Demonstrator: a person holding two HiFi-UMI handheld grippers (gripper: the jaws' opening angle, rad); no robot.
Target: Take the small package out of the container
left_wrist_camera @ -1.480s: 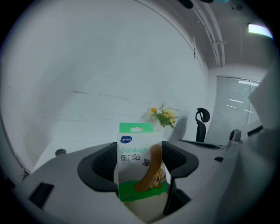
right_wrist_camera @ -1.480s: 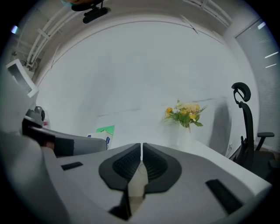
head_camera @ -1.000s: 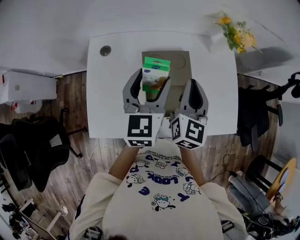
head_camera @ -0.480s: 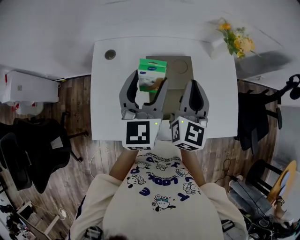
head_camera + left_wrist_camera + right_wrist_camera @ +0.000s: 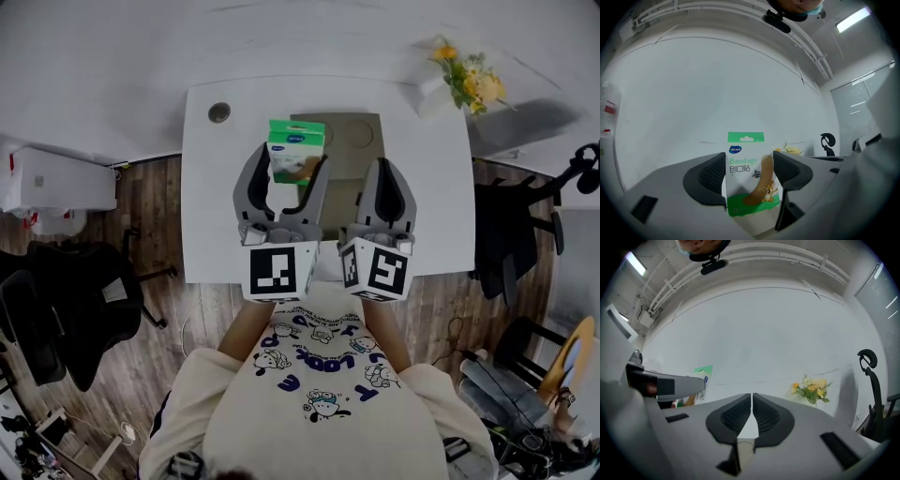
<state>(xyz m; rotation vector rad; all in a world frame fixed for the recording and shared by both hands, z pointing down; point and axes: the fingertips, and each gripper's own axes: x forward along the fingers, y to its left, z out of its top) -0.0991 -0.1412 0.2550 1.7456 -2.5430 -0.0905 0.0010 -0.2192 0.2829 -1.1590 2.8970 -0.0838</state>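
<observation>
Small package (image 5: 295, 150): green-white bandage pack, upright, clamped between the left gripper (image 5: 289, 161) fingers, raised over the left edge of the brown container (image 5: 361, 141). Right gripper (image 5: 382, 176) fingers pressed together, empty. Advice: firm squeeze, carry level, release only once the pack rests on bare tabletop (image 5: 211, 216).

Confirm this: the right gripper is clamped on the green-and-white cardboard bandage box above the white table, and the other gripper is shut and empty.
Wrong gripper. The left gripper is clamped on the green-and-white cardboard bandage box above the white table, as the left gripper view shows; the right gripper is the one shut and empty.
</observation>
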